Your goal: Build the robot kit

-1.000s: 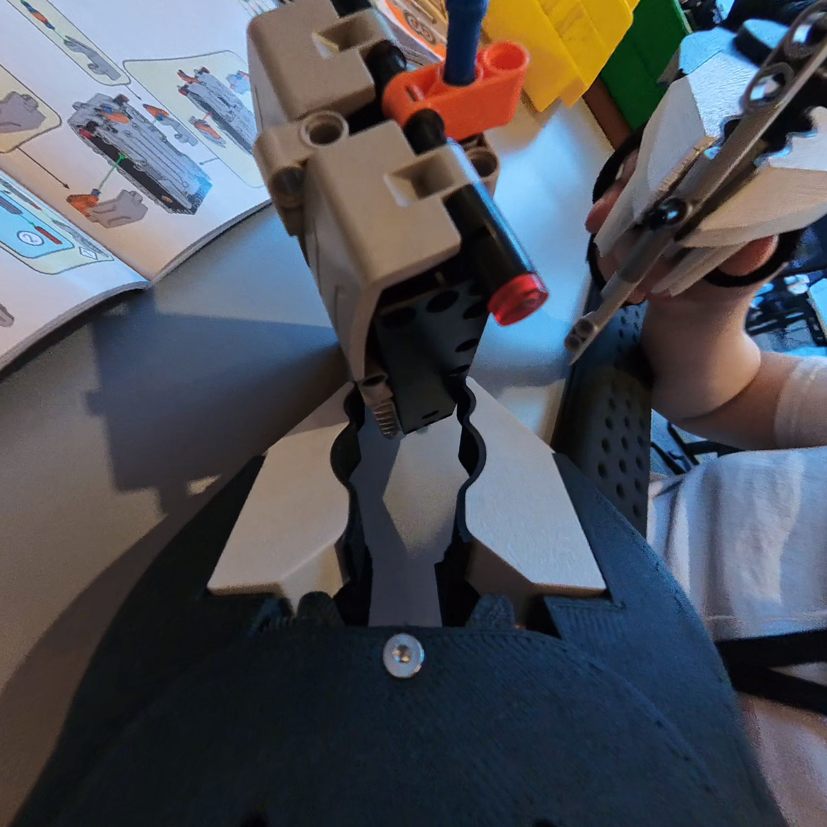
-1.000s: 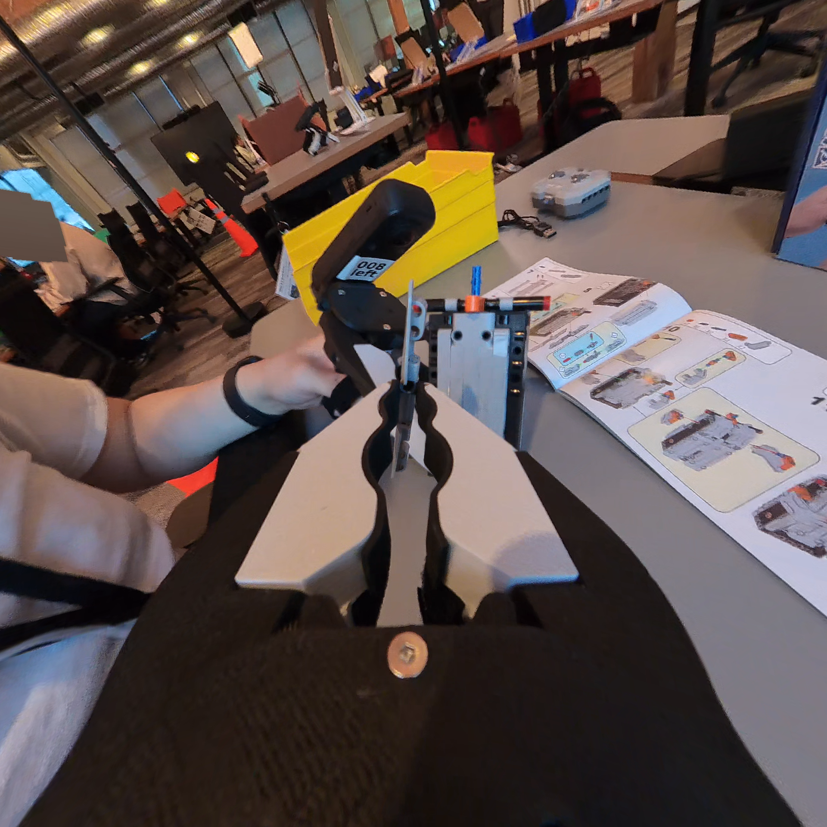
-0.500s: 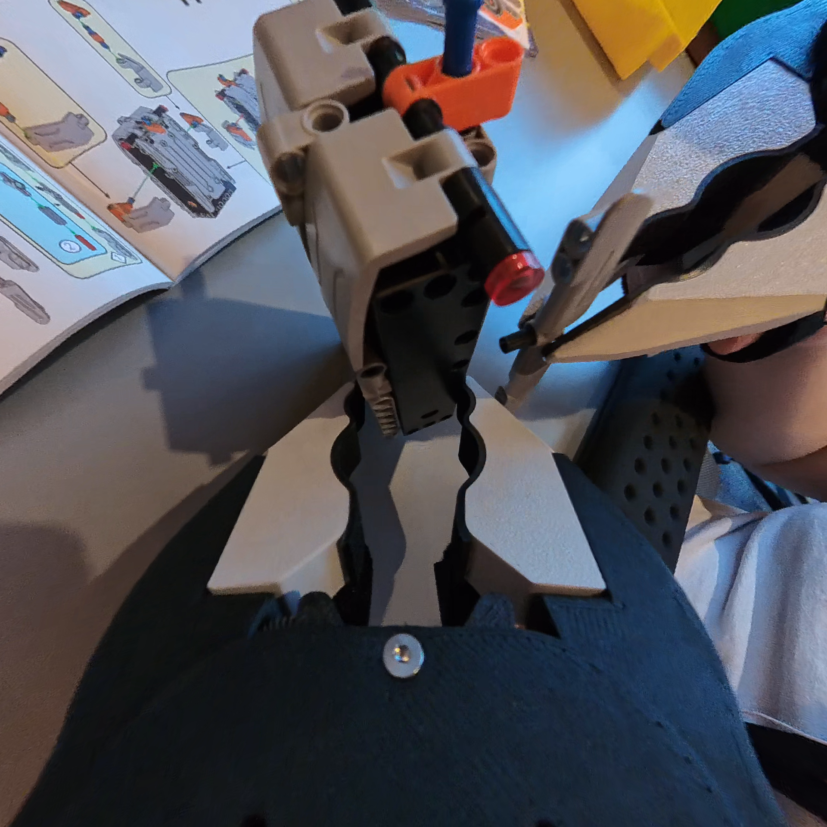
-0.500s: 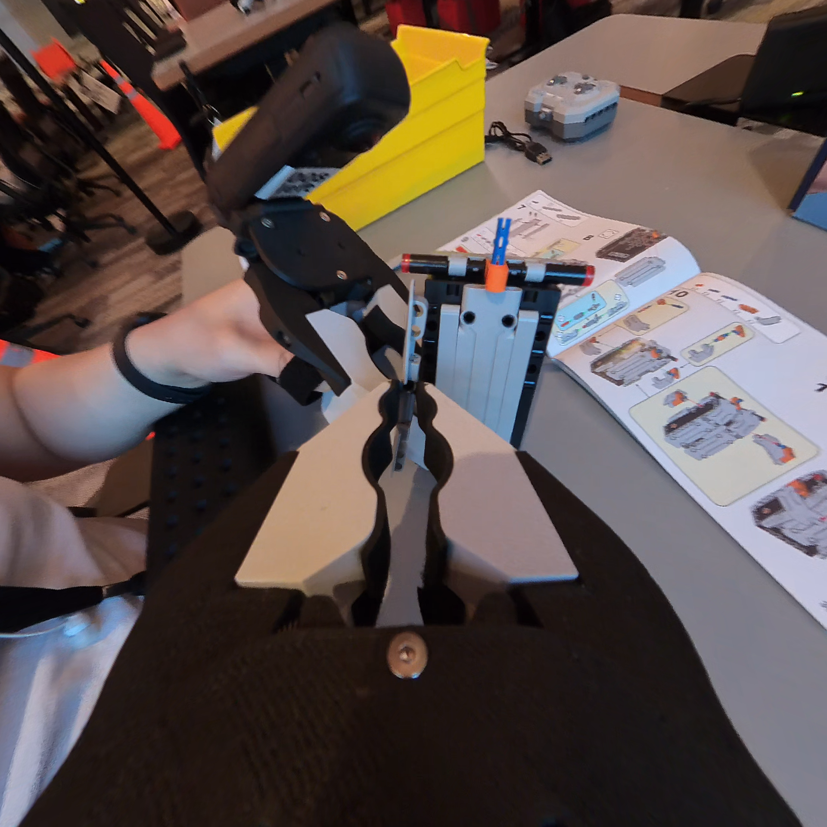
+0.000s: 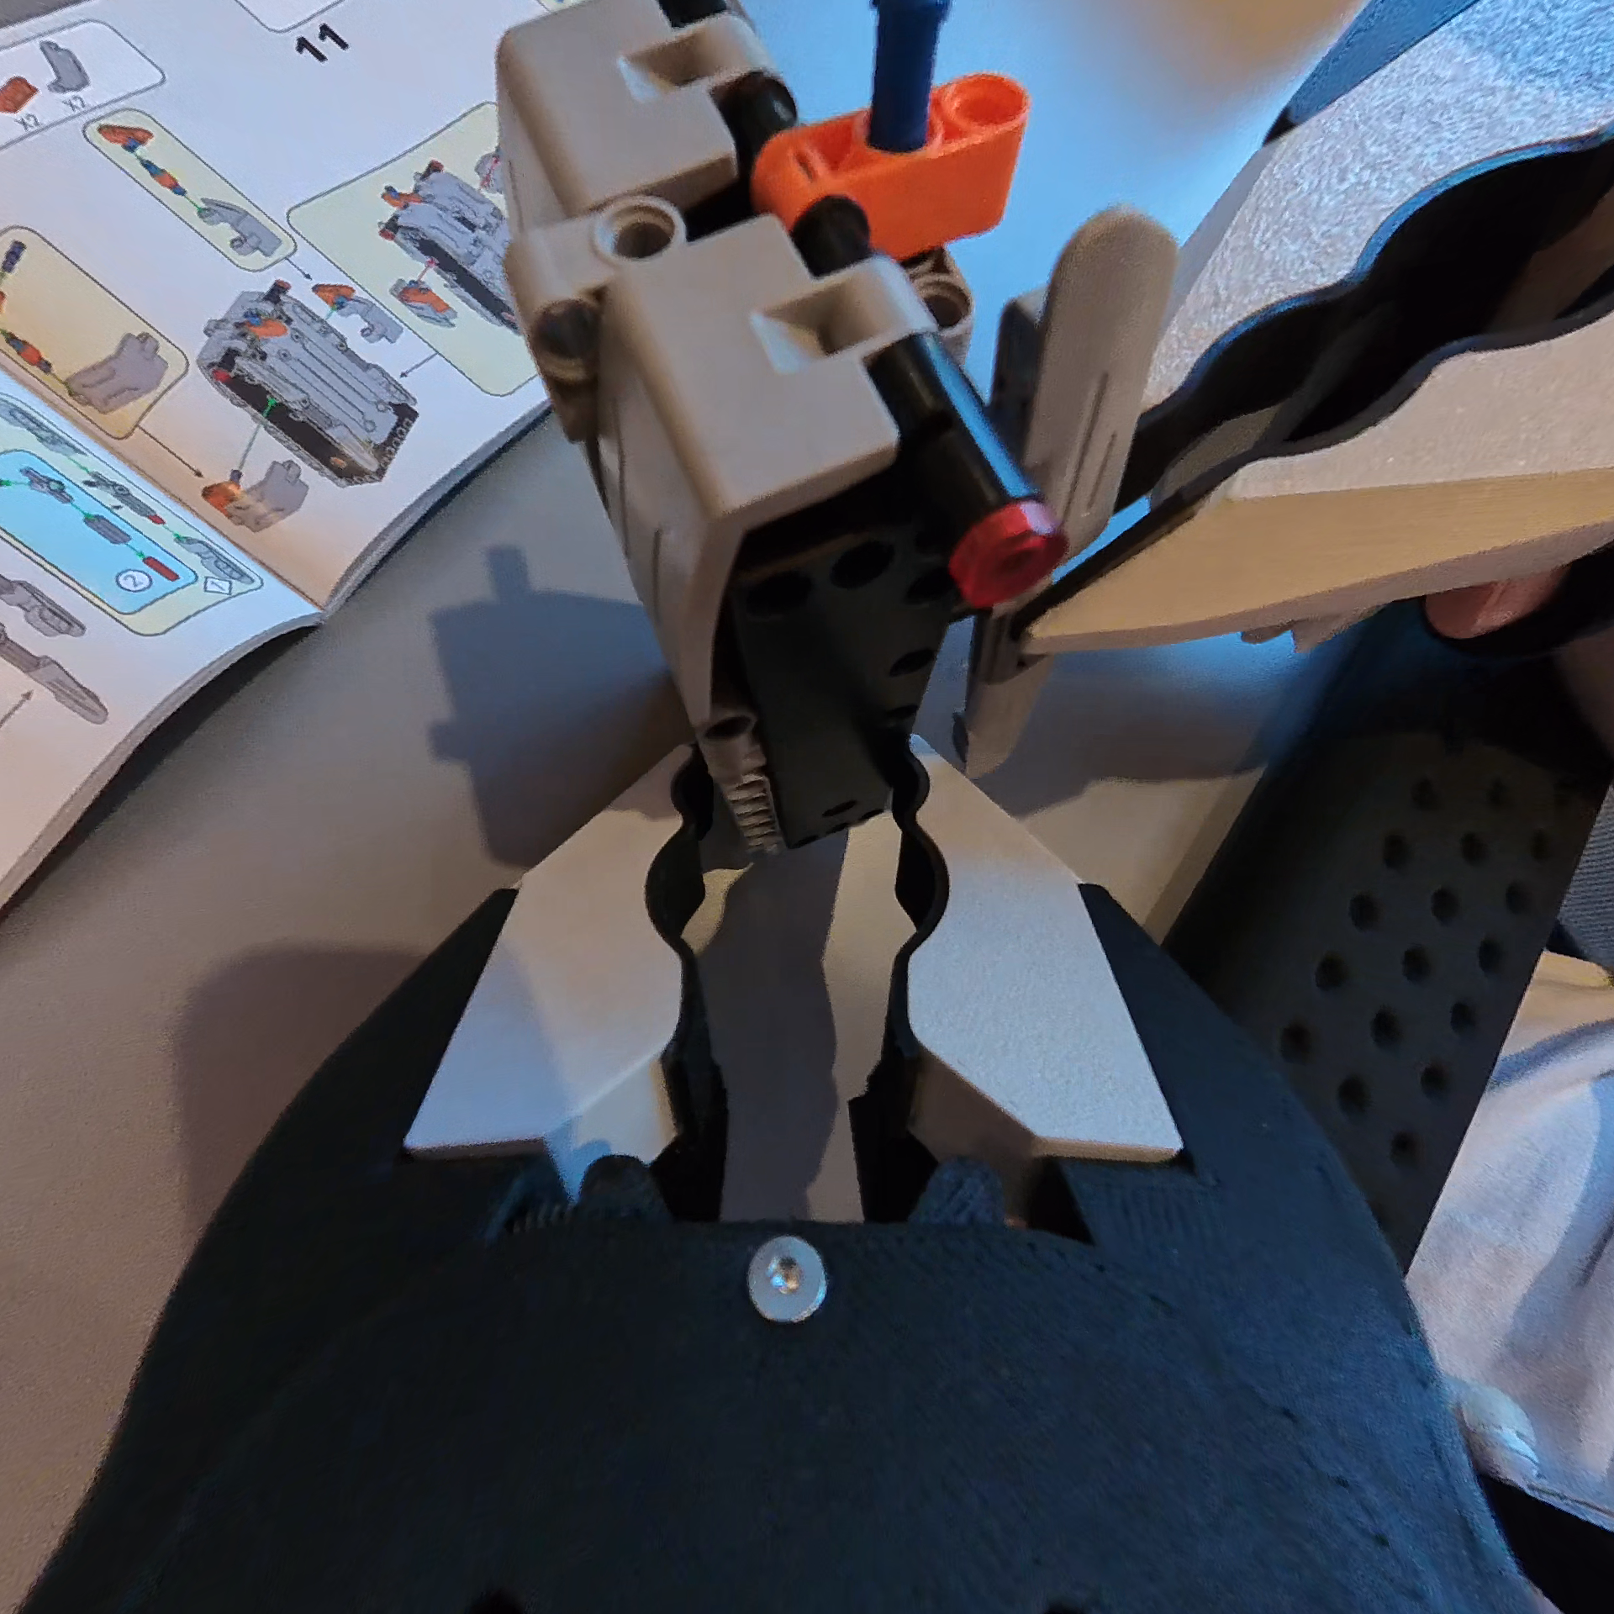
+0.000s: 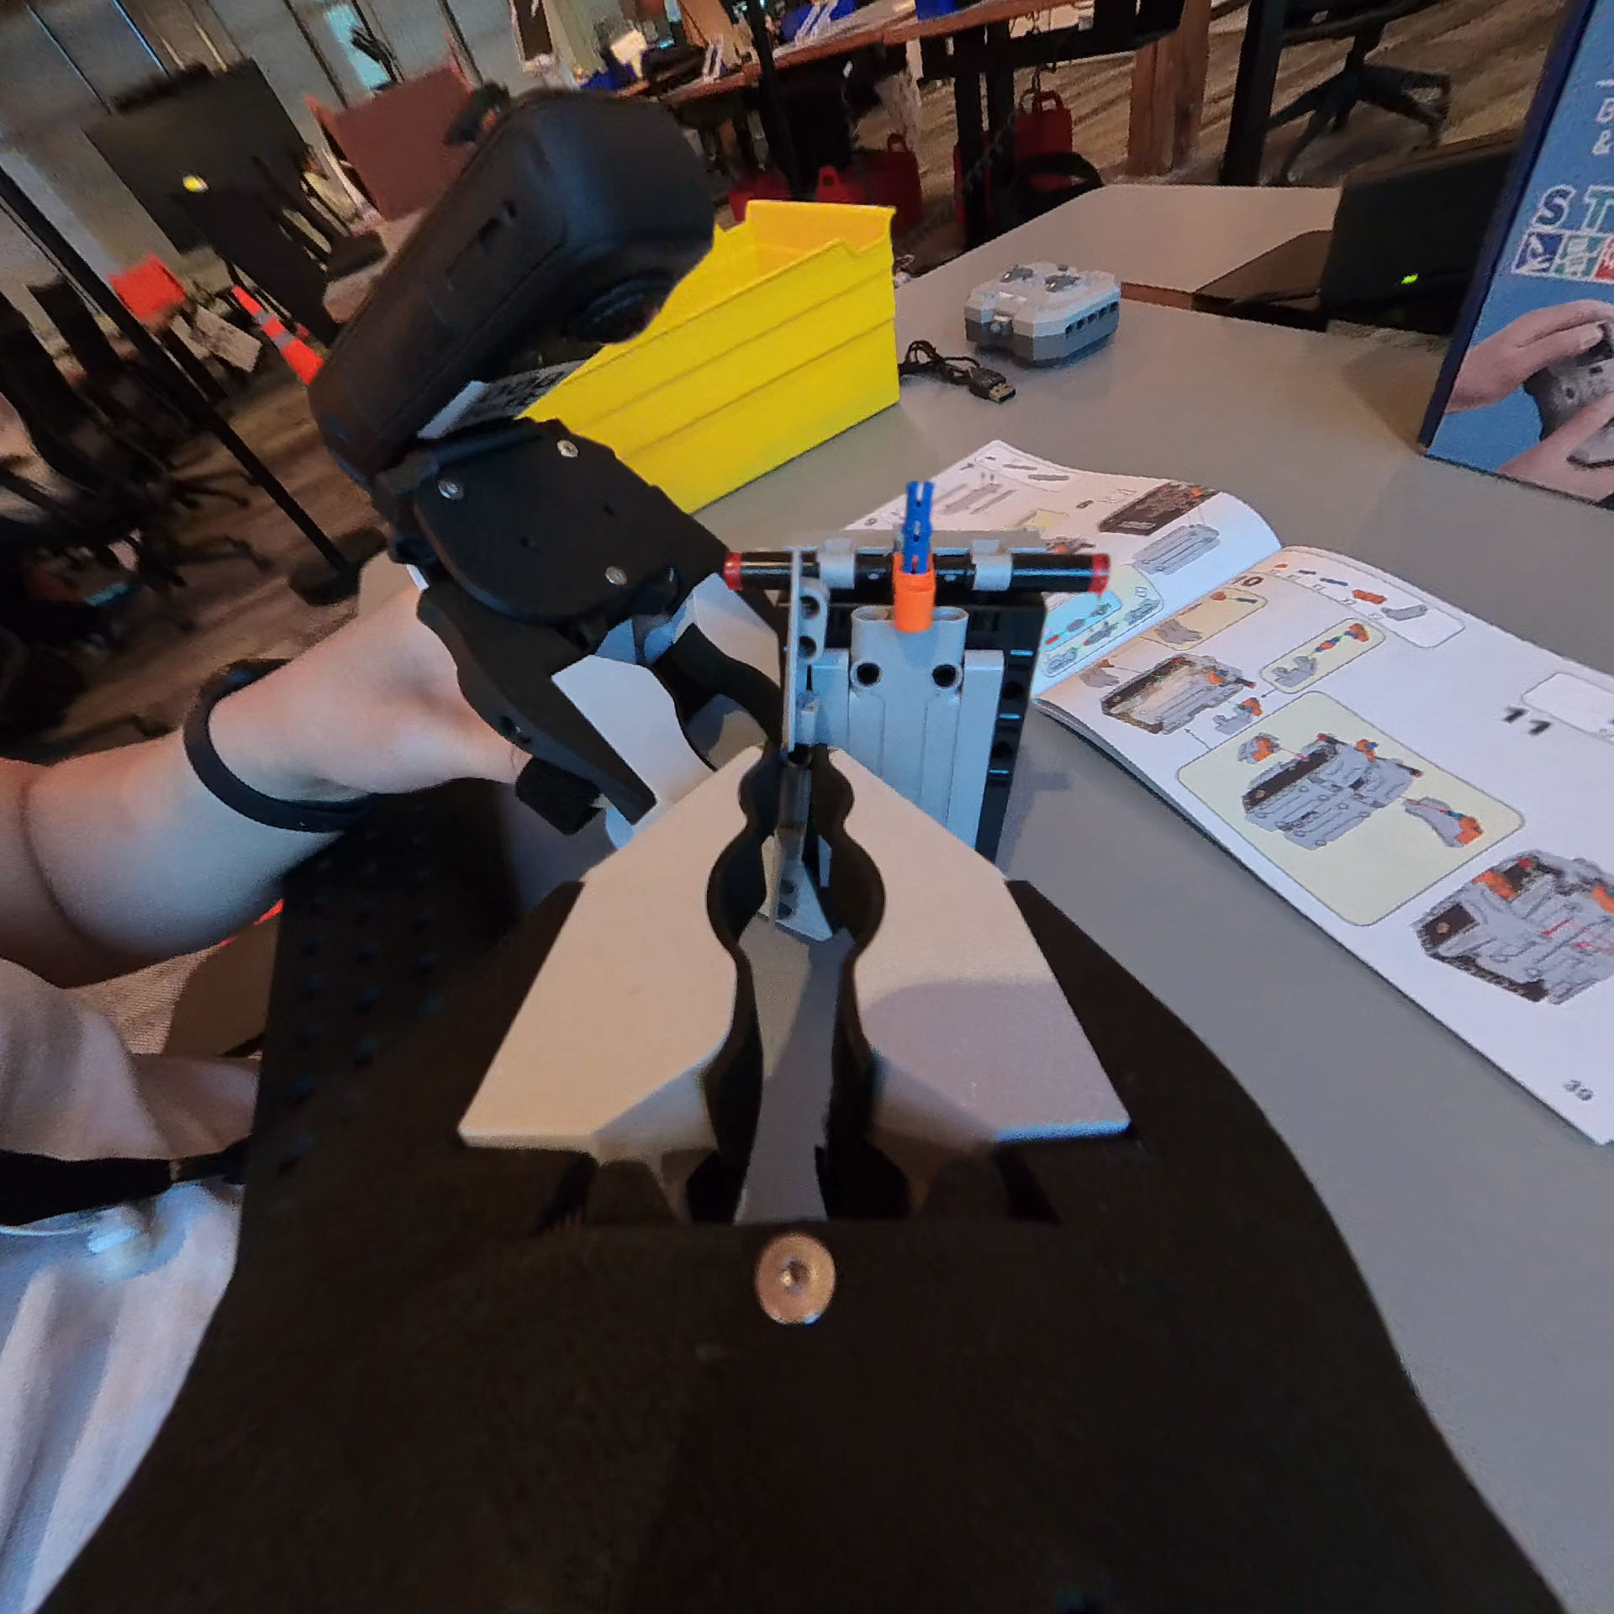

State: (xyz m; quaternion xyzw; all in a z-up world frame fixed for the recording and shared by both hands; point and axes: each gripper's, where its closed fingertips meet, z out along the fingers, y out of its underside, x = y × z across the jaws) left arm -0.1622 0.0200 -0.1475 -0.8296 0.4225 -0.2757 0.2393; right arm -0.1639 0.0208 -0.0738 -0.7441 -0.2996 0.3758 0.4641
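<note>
My left gripper (image 5: 799, 786) is shut on the lower end of a grey-and-black brick assembly (image 5: 725, 419) and holds it upright over the grey table. A black axle with red end caps (image 5: 1004, 550) crosses its top, carrying an orange connector (image 5: 891, 166) and a blue pin (image 5: 904, 79). My right gripper (image 6: 799, 769) is shut on a thin grey beam (image 6: 803, 664) and holds it against the assembly's side (image 6: 917, 699), just beside the axle's red end. The beam also shows in the left wrist view (image 5: 1083, 393), next to the red cap.
An open instruction booklet (image 6: 1354, 742) lies on the table (image 6: 1223, 961) beyond the assembly. A yellow bin (image 6: 760, 349), a grey control unit (image 6: 1039, 310) with a cable (image 6: 961, 375), and a blue box (image 6: 1555, 262) stand farther back. A perforated black seat (image 5: 1397, 961) is at the table's edge. One gripper's finger ends stand about 7 cm off the other's.
My right gripper has carried the grey beam in toward the assembly, from well apart to against its side by the red axle end. My left gripper still holds the assembly.
</note>
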